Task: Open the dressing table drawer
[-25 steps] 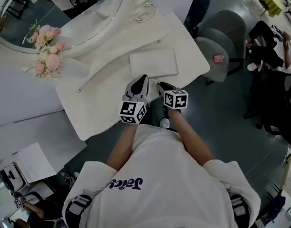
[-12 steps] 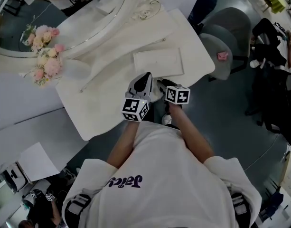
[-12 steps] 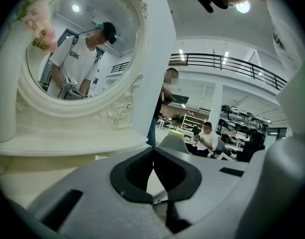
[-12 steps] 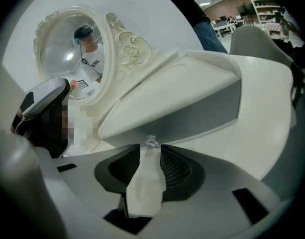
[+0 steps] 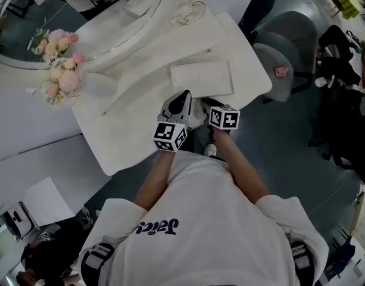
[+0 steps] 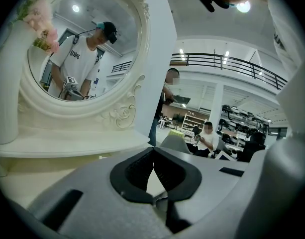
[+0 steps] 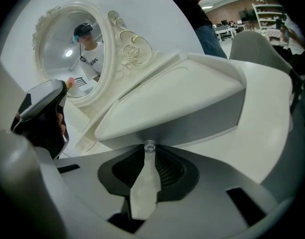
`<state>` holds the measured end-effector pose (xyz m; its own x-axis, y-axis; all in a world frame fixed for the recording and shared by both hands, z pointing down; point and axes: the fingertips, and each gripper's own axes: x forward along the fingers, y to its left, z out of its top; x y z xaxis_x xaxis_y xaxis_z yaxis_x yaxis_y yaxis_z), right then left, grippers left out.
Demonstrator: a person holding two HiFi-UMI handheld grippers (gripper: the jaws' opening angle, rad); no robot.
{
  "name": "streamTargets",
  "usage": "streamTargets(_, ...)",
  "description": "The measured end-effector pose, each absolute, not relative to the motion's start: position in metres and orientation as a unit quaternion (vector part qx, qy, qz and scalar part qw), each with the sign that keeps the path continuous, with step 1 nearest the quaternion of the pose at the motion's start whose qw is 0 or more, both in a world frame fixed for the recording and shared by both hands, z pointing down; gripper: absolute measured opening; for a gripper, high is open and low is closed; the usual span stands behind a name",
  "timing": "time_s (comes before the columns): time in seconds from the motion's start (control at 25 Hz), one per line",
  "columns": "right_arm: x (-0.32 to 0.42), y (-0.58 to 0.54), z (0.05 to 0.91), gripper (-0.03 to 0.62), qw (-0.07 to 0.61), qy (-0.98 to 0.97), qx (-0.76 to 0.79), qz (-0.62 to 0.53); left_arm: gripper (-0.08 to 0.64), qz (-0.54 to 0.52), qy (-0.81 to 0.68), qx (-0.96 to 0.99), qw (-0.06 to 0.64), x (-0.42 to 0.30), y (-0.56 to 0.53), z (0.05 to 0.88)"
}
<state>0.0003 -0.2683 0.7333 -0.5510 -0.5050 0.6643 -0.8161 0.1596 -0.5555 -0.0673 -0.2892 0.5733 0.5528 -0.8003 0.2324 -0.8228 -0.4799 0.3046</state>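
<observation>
**Grasp stage of drawer opening: knob seized, pull not yet made.**

The right claw is clenched on the small clear knob of the drawer, which is set under the front edge of the desk and appears not yet drawn out. The left claw is clenched on nothing, its 2 tips meeting, just beside the right 1. A straight, level pull toward the person is judged to be called for next, with a firm grip on so small a knob.
</observation>
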Motion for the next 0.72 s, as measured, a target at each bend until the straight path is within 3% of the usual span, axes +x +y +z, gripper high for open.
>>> streamTargets(0.72,0.005,-0.245,0.734,0.066,0.175,-0.748,0.445,0.460,0.015,0.031,-0.468,0.863,0.189,-0.060,-0.266,0.573)
